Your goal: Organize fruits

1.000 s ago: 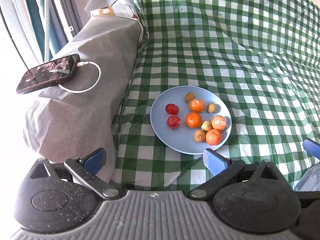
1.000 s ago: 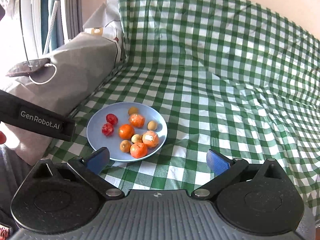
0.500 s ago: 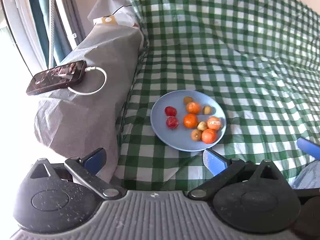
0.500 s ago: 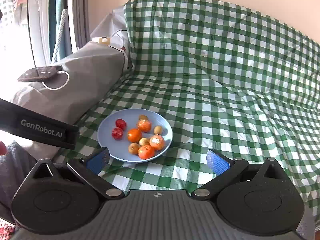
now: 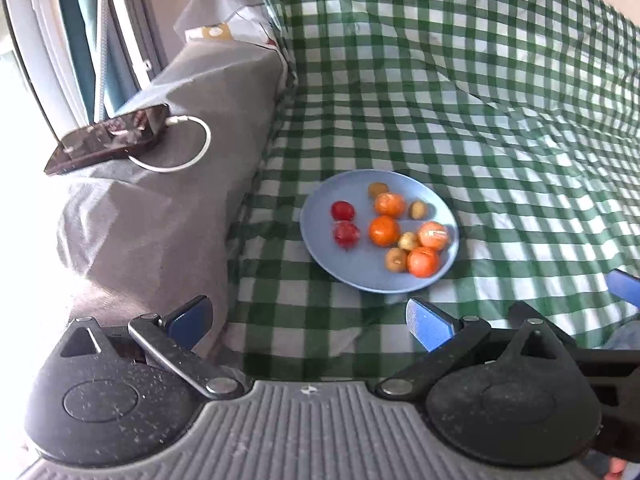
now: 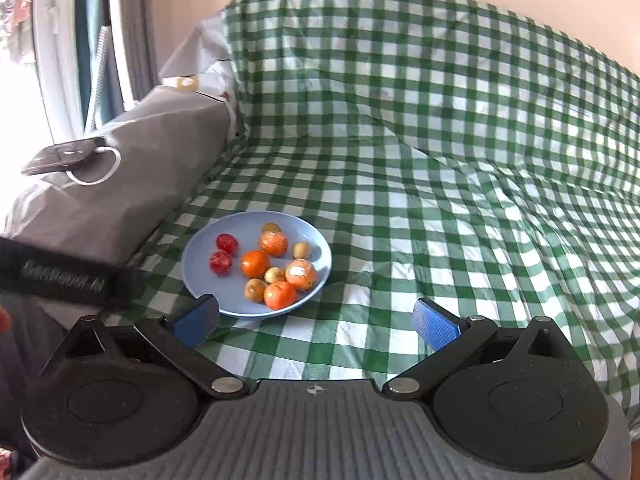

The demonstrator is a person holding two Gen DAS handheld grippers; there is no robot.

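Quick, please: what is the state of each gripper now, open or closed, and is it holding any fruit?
Left gripper: jaws open, holding nothing.
Right gripper: jaws open, holding nothing.

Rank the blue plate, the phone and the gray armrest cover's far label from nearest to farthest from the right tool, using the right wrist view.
1. Blue plate, just ahead of the right tool, leftward.
2. Phone, far left on the gray cover.
3. Label, at the cover's back end.
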